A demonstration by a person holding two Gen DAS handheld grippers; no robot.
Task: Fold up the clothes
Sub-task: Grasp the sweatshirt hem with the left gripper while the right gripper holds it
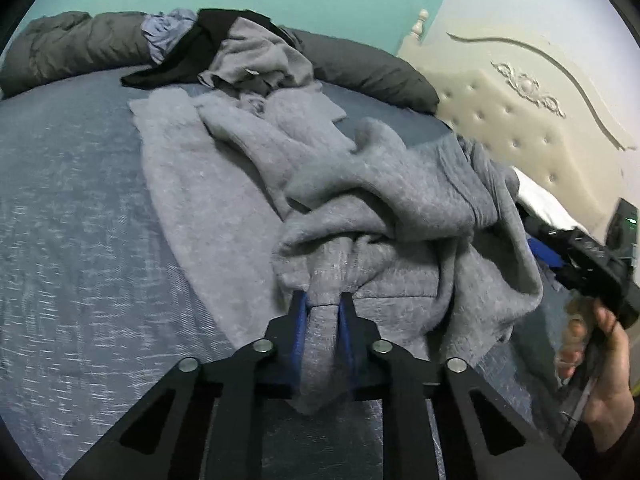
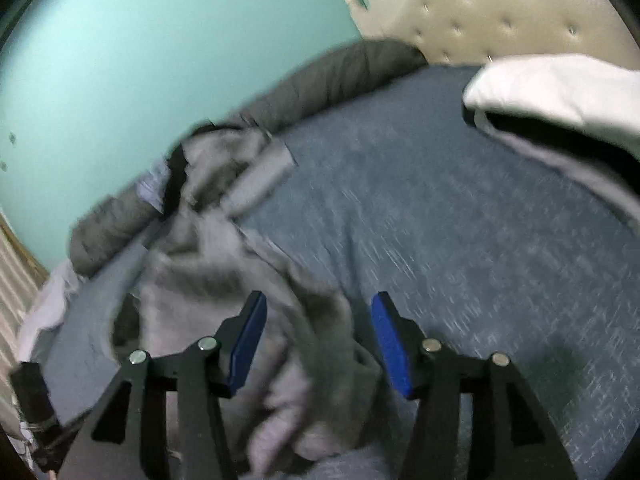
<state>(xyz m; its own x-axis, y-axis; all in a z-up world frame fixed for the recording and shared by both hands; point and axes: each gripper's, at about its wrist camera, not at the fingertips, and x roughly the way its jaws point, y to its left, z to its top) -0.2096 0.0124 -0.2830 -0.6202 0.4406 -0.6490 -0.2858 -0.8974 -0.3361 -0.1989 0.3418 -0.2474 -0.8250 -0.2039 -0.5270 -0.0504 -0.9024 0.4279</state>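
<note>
Left gripper: its jaws stand narrow, the blue pads pressed on a bunched strip of the grey sweatshirt, which runs between the fingers and hangs down past them toward the camera.
Right gripper: jaws stand about half open, blue pads apart; blurred grey cloth lies between and below them, and the pads do not press on it.
Right gripper, seen from the left wrist: a black body at the right edge, held in a hand; its jaws cannot be made out from here.
Grey sweatshirt: crumpled on the blue bedspread, partly spread flat to the left and heaped in folds to the right.
Other clothes: a pile of grey, black and pale blue garments at the far edge of the bed, lying against a dark grey rolled duvet.
Headboard: cream, tufted, at the right.
White pillow: at the upper right of the right wrist view.
</note>
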